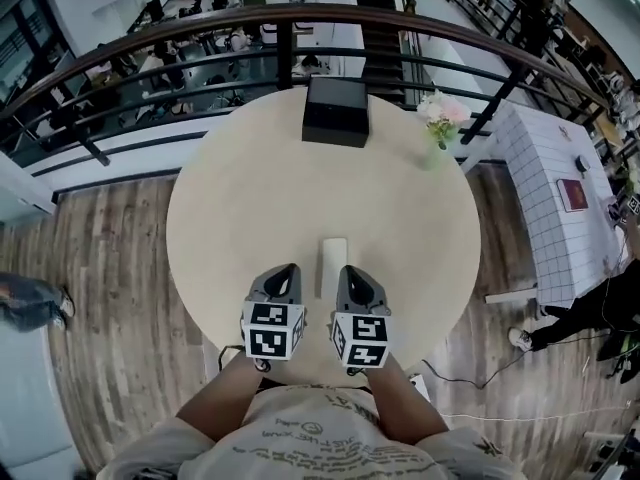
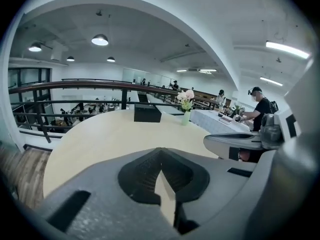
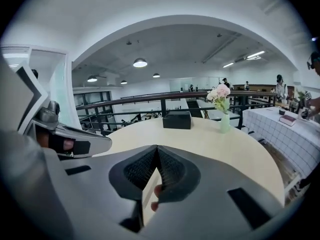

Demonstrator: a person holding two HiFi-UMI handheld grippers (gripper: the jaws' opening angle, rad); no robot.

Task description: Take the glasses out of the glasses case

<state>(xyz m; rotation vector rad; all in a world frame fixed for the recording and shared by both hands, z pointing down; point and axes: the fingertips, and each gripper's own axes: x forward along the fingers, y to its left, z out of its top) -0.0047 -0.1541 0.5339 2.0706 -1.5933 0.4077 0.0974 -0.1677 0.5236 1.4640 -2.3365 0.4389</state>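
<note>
Glasses case [image 1: 333,260] on round table [image 1: 250,198] by railing [image 1: 330,9]; left hand-held gripper [image 1: 287,269], right hand-held gripper [image 1: 350,271] closed, empty.

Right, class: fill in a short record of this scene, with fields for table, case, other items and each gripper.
table: round, pale wood
case: white, flat on the table between the grippers
other items: black box at the far edge; vase of flowers to its right
left gripper: shut, empty
right gripper: shut, empty
glasses: not visible
</note>
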